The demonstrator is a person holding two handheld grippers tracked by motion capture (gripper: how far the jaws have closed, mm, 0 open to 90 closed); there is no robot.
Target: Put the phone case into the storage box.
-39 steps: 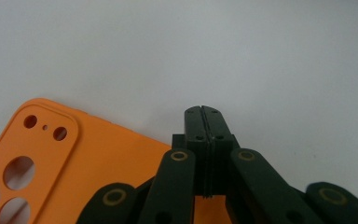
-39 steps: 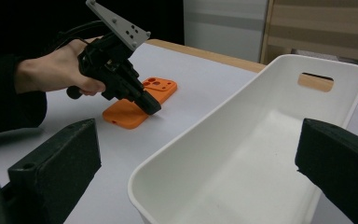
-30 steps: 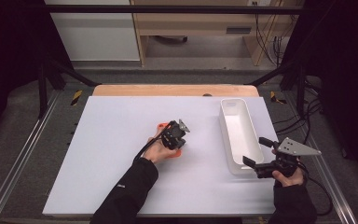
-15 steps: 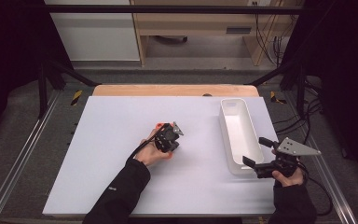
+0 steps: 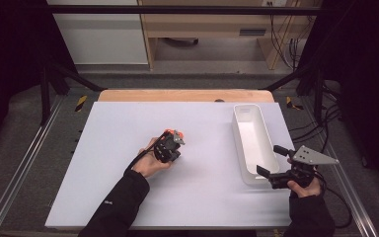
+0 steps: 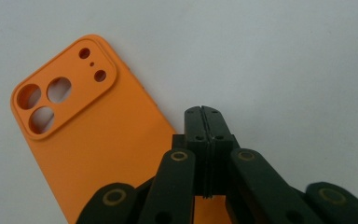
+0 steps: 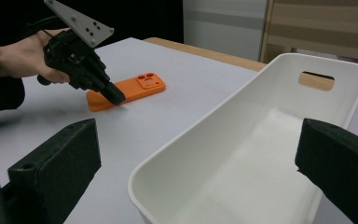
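Orange phone case [image 6: 88,140] flat, back up, mid-table left of white bin [image 5: 252,143], prob light, thin, bendy & slick, best pinched at a long edge; left gripper [image 6: 204,112] jaws together over it, right gripper [image 7: 200,163] jaws apart straddling bin's near end

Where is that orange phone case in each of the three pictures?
High view: the orange phone case peeks out mid-table, just past the left claw.
Left gripper view: it lies at the left, its camera cutouts at the upper left, under the shut claw.
Right gripper view: upper left, flat on the white table.
Shared landmark: the left claw.
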